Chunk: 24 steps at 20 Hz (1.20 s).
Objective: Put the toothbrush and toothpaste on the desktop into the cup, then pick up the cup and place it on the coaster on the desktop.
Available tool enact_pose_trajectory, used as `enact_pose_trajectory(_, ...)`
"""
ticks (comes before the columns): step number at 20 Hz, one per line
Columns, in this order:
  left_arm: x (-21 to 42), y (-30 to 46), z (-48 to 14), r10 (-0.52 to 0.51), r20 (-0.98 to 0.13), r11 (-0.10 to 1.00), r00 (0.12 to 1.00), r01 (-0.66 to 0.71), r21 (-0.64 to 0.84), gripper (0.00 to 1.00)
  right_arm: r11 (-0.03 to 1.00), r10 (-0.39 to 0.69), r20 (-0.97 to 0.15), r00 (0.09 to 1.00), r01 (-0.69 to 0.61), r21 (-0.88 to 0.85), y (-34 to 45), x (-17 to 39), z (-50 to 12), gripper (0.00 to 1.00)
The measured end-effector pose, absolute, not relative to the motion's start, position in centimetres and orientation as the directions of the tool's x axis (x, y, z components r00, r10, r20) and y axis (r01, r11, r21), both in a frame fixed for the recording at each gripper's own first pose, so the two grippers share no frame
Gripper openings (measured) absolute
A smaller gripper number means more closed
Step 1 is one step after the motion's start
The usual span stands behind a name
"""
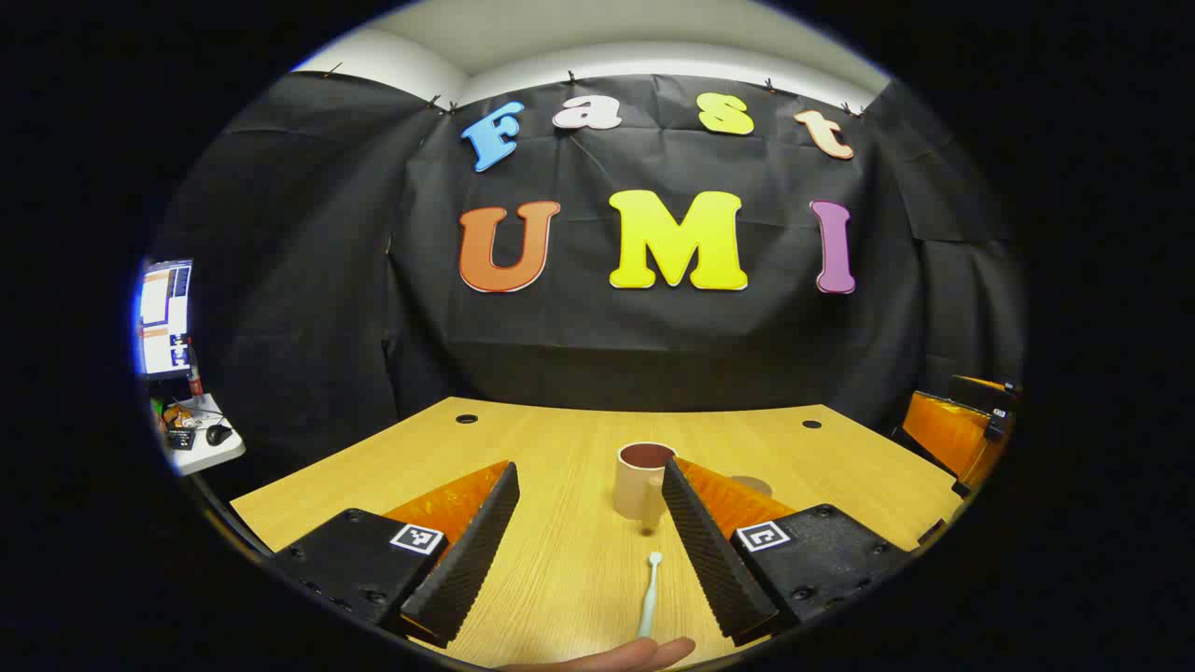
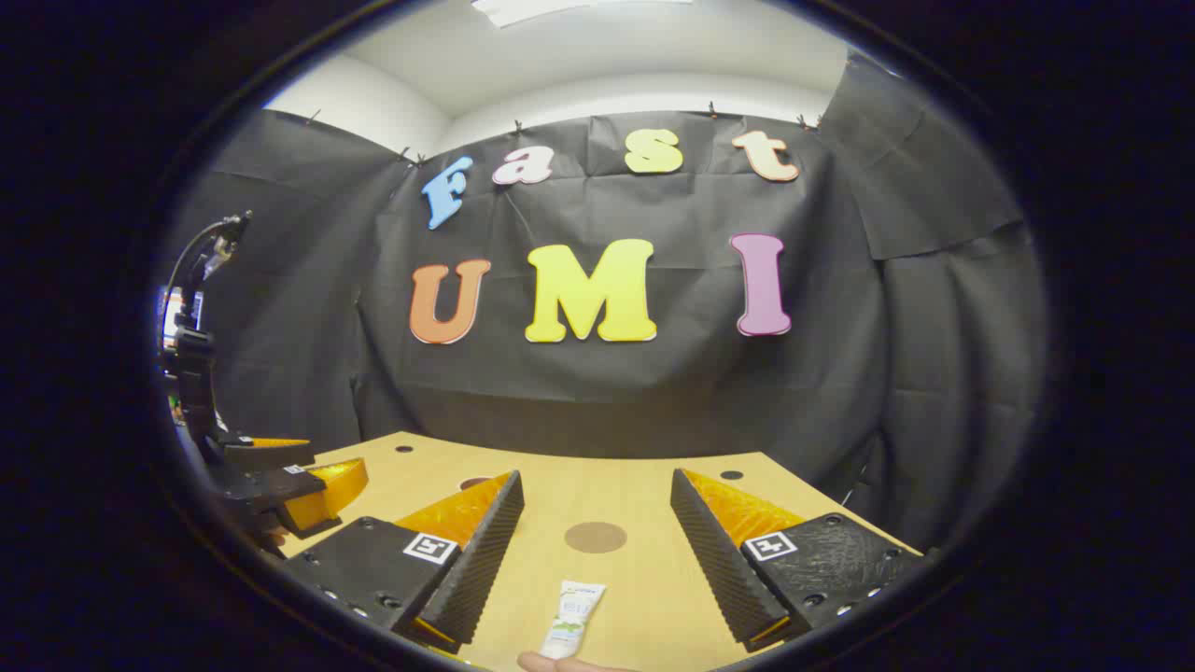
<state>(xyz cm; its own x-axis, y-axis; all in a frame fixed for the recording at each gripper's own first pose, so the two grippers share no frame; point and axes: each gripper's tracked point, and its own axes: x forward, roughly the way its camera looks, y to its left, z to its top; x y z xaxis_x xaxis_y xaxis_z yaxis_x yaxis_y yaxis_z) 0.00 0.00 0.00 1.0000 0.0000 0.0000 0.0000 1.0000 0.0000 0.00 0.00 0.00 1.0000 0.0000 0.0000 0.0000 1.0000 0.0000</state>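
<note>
Both hand-held grippers are spread wide and hold nothing. Your left hand-held gripper (image 1: 588, 546) frames the toothbrush (image 1: 648, 599) lying on the counter (image 1: 560, 439), cup (image 1: 641, 481) just beyond; lower squarely, pinch mid-handle. The toothpaste (image 2: 573, 620) lies between your right hand-held gripper's (image 2: 593, 560) fingers, coaster (image 2: 595, 537) ahead.

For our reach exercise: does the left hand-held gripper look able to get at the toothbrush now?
Probably yes: the left hand-held gripper is open, and the toothbrush lies on bare desktop between its fingers, short of the cup.
</note>
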Motion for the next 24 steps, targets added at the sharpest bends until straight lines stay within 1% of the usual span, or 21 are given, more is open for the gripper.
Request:
enact_pose_trajectory(1, 0.1, 0.1, -0.3, 0.005, -0.009, 1.0, 1.0, -0.005, -0.005, 0.98, 1.0, 0.021, 0.008, 1.0, -0.021, -0.011, 0.9, -0.1, 0.2, 0.96)
enact_pose_trajectory(3, 0.2, -0.4, -1.0, -0.005, -0.032, 1.0, 0.999, 0.006, 0.018, 0.96, 0.999, 0.024, 0.022, 0.999, -0.024, -0.023, 1.4, -0.3, 0.2, 0.95)
enact_pose_trajectory(4, 0.1, -1.1, -0.9, -0.022, -0.03, 0.999, 0.999, 0.023, 0.033, 0.96, 0.999, 0.026, 0.022, 0.999, -0.026, -0.021, 1.5, -0.3, 0.0, 0.97)
enact_pose_trajectory(5, -0.2, -1.7, -0.6, -0.038, -0.022, 0.999, 0.999, 0.039, 0.038, 0.96, 0.999, 0.021, 0.014, 1.0, -0.02, -0.027, 1.4, 0.0, -0.2, 0.95)
enact_pose_trajectory(7, -0.5, -2.8, -0.5, -0.076, -0.012, 0.996, 0.997, 0.077, 0.053, 0.96, 1.0, 0.013, 0.016, 1.0, -0.013, -0.026, 1.1, 0.0, -0.2, 0.95)
enact_pose_trajectory(9, -0.4, -4.0, -0.9, -0.108, -0.02, 0.993, 0.994, 0.109, 0.052, 0.96, 0.999, -0.018, 0.015, 1.0, 0.019, -0.05, 0.2, 0.3, -0.5, 0.95)
enact_pose_trajectory(11, -0.2, -4.6, -1.3, -0.124, -0.026, 0.991, 0.992, 0.125, 0.05, 0.96, 0.999, -0.007, 0.004, 1.0, 0.007, -0.054, 0.5, 0.4, -1.1, 0.95)
enact_pose_trajectory(12, 0.1, -4.9, -2.0, -0.136, -0.047, 0.99, 0.99, 0.137, 0.036, 0.96, 0.998, -0.006, -0.006, 1.0, 0.005, -0.065, 0.4, 0.5, -1.6, 0.95)
enact_pose_trajectory(13, 0.6, -5.3, -3.5, -0.149, -0.094, 0.988, 0.984, 0.151, 0.016, 0.96, 0.998, -0.004, -0.019, 1.0, 0.002, -0.067, 0.3, 0.6, -2.3, 0.98)
enact_pose_trajectory(14, 1.1, -5.4, -5.2, -0.151, -0.153, 0.988, 0.977, 0.152, -0.006, 0.96, 0.998, -0.008, -0.032, 0.999, 0.006, -0.058, -0.1, 0.5, -3.0, 0.95)
enact_pose_trajectory(15, 1.7, -5.8, -7.6, -0.16, -0.238, 0.987, 0.958, 0.157, -0.031, 0.96, 0.998, -0.016, -0.049, 0.999, 0.013, -0.055, -0.5, 0.6, -3.9, 0.97)
enact_pose_trajectory(16, 1.9, -6.1, -8.8, -0.166, -0.277, 0.986, 0.946, 0.161, -0.044, 0.96, 0.998, -0.024, -0.062, 0.998, 0.021, -0.058, -0.9, 0.8, -4.5, 0.95)
enact_pose_trajectory(18, 2.5, -6.5, -11.2, -0.171, -0.349, 0.985, 0.921, 0.159, -0.063, 0.97, 0.998, -0.034, -0.092, 0.995, 0.029, -0.058, -1.3, 0.9, -5.9, 0.95)
enact_pose_trajectory(19, 2.7, -6.6, -12.2, -0.171, -0.382, 0.985, 0.908, 0.16, -0.061, 0.97, 0.998, -0.036, -0.113, 0.993, 0.029, -0.056, -1.5, 1.0, -6.9, 0.95)
enact_pose_trajectory(20, 2.8, -6.6, -13.0, -0.17, -0.409, 0.985, 0.896, 0.164, -0.051, 0.97, 0.998, -0.039, -0.133, 0.99, 0.032, -0.054, -1.7, 1.0, -7.7, 0.97)
enact_pose_trajectory(21, 2.8, -6.9, -14.3, -0.165, -0.453, 0.985, 0.876, 0.166, -0.04, 0.97, 0.998, -0.038, -0.156, 0.987, 0.031, -0.05, -1.8, 1.2, -8.6, 0.95)
enact_pose_trajectory(24, 2.6, -7.6, -16.6, -0.165, -0.524, 0.985, 0.836, 0.163, -0.051, 0.96, 0.999, -0.026, -0.225, 0.974, 0.019, -0.034, -1.4, 1.4, -11.1, 0.95)
